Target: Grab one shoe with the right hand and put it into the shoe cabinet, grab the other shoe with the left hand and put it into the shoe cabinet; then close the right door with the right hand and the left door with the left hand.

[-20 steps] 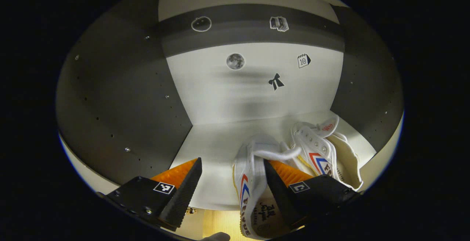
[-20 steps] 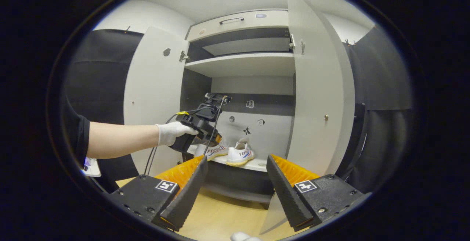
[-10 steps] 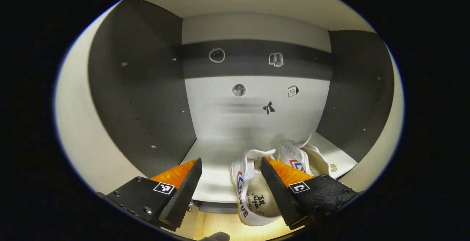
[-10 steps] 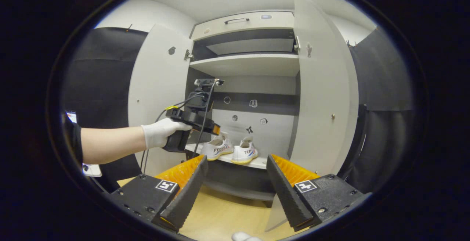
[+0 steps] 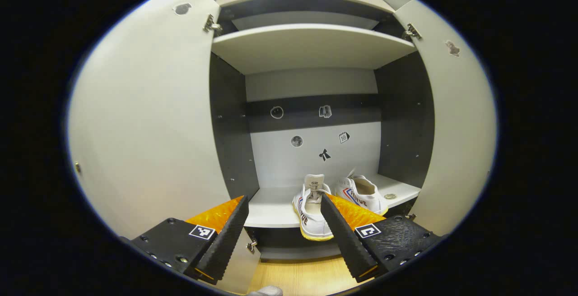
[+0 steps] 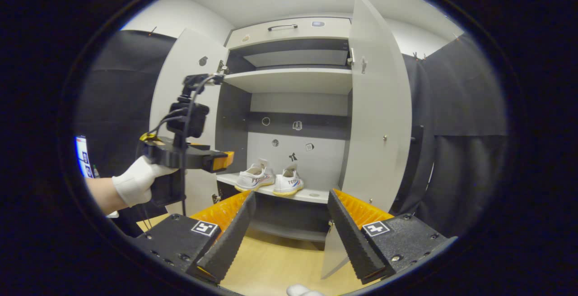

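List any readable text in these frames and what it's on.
"FEIYUE": printed on the side of the left shoe, left gripper view.
Right shoe: lettering too small to read.
Calendar sticker on the back panel: number too small to read.

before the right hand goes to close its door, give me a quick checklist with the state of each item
1. Both shoes on the lower shelf: ok; left shoe and right shoe sit side by side.
2. Right gripper free: ok, open and holding nothing.
3. Left gripper free: ok, open; seen in the right gripper view outside the cabinet.
4. Right door open and reachable: ok, it stands ahead of the right gripper.
5. Shoes clear of the door line: cannot tell; the left shoe's heel sits at the shelf's front edge.
6. Left door open: ok.
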